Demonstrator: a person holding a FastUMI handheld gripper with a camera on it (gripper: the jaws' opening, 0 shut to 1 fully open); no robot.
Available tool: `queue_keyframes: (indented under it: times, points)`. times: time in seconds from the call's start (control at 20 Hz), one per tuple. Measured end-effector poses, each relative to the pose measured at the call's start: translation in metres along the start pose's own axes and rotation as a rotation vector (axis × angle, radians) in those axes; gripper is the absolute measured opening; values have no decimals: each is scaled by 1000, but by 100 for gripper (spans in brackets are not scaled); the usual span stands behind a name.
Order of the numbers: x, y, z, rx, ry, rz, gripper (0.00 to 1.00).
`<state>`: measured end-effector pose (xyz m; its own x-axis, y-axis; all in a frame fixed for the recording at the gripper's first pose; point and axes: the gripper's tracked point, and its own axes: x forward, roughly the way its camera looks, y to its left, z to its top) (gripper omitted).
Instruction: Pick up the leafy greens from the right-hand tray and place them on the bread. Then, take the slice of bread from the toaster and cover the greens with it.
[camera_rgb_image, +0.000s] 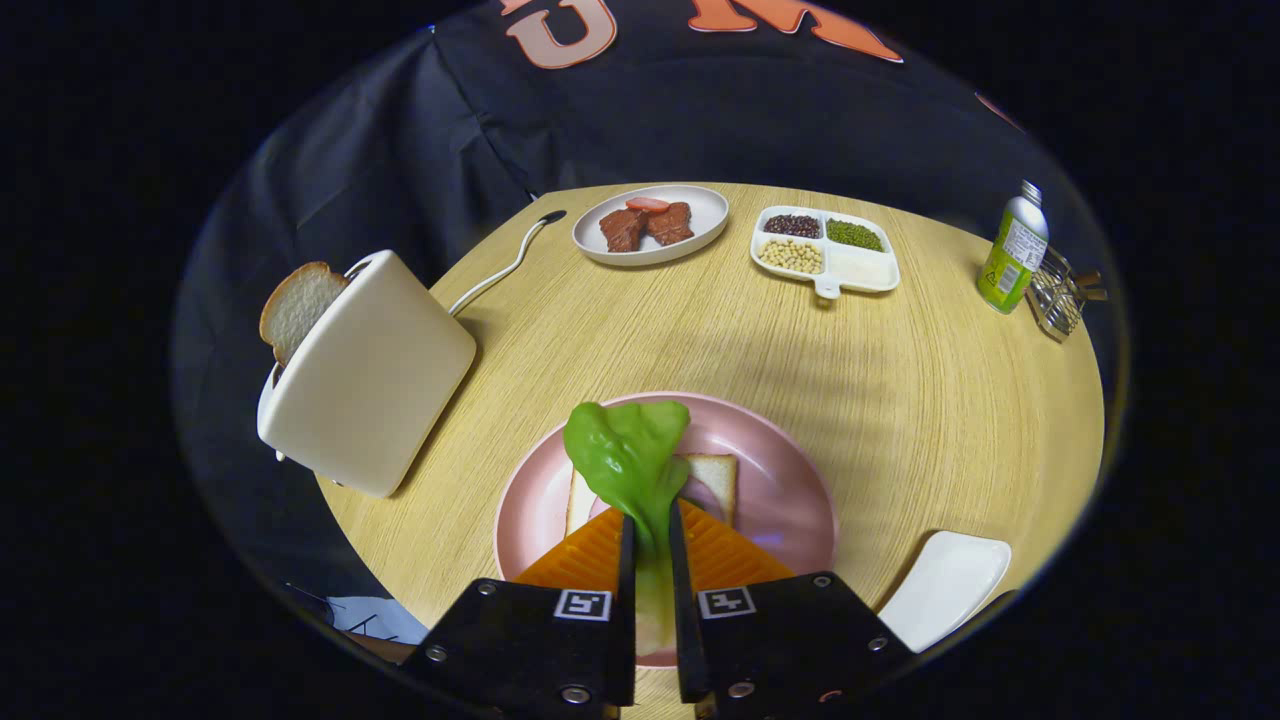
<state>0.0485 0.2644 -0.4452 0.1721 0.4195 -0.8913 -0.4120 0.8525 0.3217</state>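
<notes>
My gripper (651, 522) is shut on the pale stem of the leafy greens (627, 458), whose green leaf sticks up ahead of the fingers. It hangs over a slice of bread (712, 478) lying on a pink plate (780, 480) directly beneath. To the left stands a cream toaster (370, 375) with a second bread slice (296, 305) poking out of its slot. A white tray (948, 585) sits right of the fingers.
On the round wooden table (900, 400), beyond the plate, are a white plate of meat slices (650, 225) and a divided dish of beans (825, 250). A green bottle (1012, 250) and a wire rack (1062, 292) stand far right. The toaster's cord (505, 268) trails back.
</notes>
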Motion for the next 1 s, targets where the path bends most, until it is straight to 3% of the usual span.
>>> queue_keyframes:
  times: [0.1, 0.25, 0.35, 0.65, 1.0]
  points:
    - [1, -2, 2, -27, -7, -24, 29]
    - [-5, -8, 9, -50, -32, -75, 60]
    - [-14, -4, 18, -40, -58, -78, 68]
    - [-62, 41, 52, -78, -120, -50, 85]
    - [-105, 126, 102, -117, -149, 21, 94]
